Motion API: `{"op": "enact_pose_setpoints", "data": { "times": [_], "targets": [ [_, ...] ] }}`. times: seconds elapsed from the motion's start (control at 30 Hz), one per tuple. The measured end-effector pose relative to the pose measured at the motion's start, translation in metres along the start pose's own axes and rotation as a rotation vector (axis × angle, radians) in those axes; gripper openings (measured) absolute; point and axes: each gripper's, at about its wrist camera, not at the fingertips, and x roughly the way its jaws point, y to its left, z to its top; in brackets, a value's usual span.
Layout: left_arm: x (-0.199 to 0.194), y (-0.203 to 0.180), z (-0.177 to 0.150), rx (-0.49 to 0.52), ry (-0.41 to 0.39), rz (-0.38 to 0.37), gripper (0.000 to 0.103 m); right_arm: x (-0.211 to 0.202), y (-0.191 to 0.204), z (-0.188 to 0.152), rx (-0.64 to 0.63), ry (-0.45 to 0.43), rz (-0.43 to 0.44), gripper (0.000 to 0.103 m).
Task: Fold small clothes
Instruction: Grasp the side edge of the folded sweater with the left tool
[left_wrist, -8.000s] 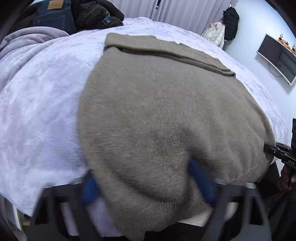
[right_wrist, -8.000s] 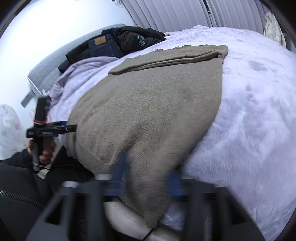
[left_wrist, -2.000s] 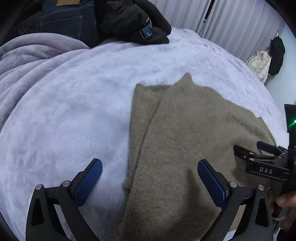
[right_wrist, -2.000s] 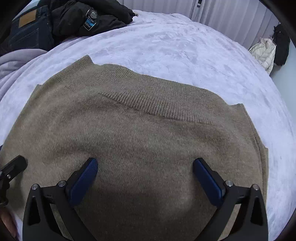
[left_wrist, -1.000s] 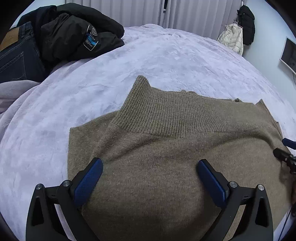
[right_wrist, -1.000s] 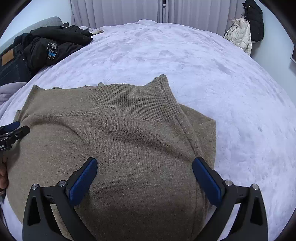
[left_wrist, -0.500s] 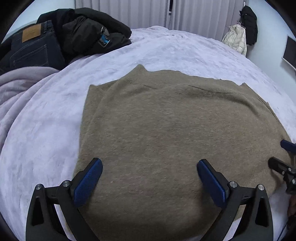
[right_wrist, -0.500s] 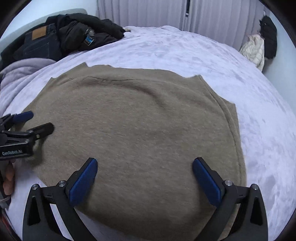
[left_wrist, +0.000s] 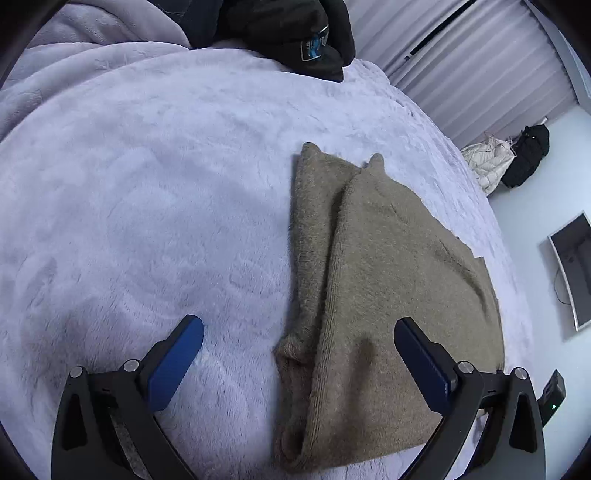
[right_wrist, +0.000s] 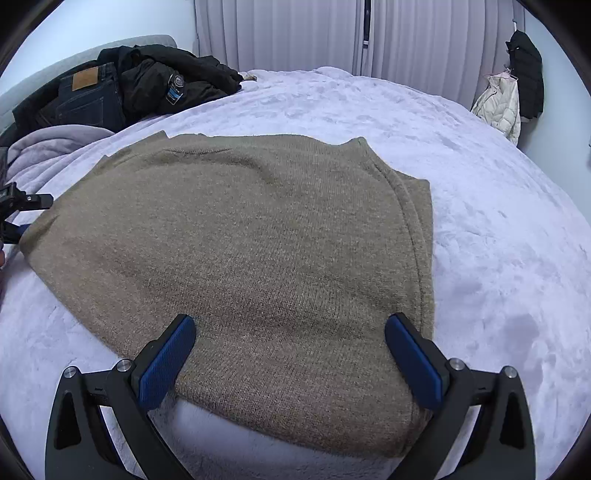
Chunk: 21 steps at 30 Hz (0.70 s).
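Lying folded on the bed (right_wrist: 498, 184) (lilac fleece): brown sweater (right_wrist: 258, 240).

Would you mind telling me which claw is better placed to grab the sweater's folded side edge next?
Probably left: the left claw is open and straddles the sweater edge.

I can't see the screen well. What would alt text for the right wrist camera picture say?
A folded brown knit sweater lies flat on a pale lavender plush blanket, seen between the open blue-padded fingers of the right gripper. A heap of dark jackets and jeans sits at the far left of the bed, with closed curtains behind.
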Motion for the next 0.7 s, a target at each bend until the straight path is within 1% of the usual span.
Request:
{"op": "enact_pose_setpoints", "data": {
  "times": [0.07,0.17,0.2,0.27,0.33,0.47,0.53,0.57,0.63,0.67,0.7],
  "targets": [
    [0.008,-0.011,0.004,0.051,0.028,-0.048,0.103,-0.001,0.001,-0.001,0.000,-0.004,-0.003,0.102],
    [0.033,-0.035,0.013,0.088,0.128,-0.126,0.103,-0.001,0.002,-0.001,-0.001,-0.006,-0.006,0.102],
    [0.041,-0.042,0.018,0.103,0.156,-0.130,0.103,0.000,0.002,-0.001,-0.001,-0.006,-0.005,0.102],
    [0.057,-0.056,0.022,0.148,0.184,-0.100,0.103,0.000,0.003,-0.001,0.001,-0.006,-0.005,0.102],
    [0.066,-0.061,0.022,0.190,0.171,-0.081,0.103,-0.001,0.002,-0.002,0.003,-0.007,-0.002,0.102],
    [0.065,-0.065,0.004,0.277,0.081,-0.058,0.103,-0.001,0.004,0.000,0.005,0.004,-0.008,0.102],
    [0.062,-0.057,0.005,0.268,0.061,-0.076,0.103,-0.008,0.006,0.010,0.006,0.048,-0.011,0.103],
    [0.061,-0.054,0.006,0.257,0.055,-0.094,0.103,-0.016,0.007,0.017,0.026,0.043,0.022,0.103],
    [0.059,-0.046,0.009,0.232,0.042,-0.129,0.103,-0.033,0.010,0.035,0.087,-0.015,0.119,0.103],
    [0.058,-0.044,0.009,0.224,0.037,-0.141,0.103,-0.035,0.015,0.047,0.097,-0.032,0.132,0.103],
    [0.057,-0.043,0.009,0.221,0.033,-0.147,0.103,-0.031,0.022,0.057,0.089,-0.026,0.118,0.103]
  ]
}}
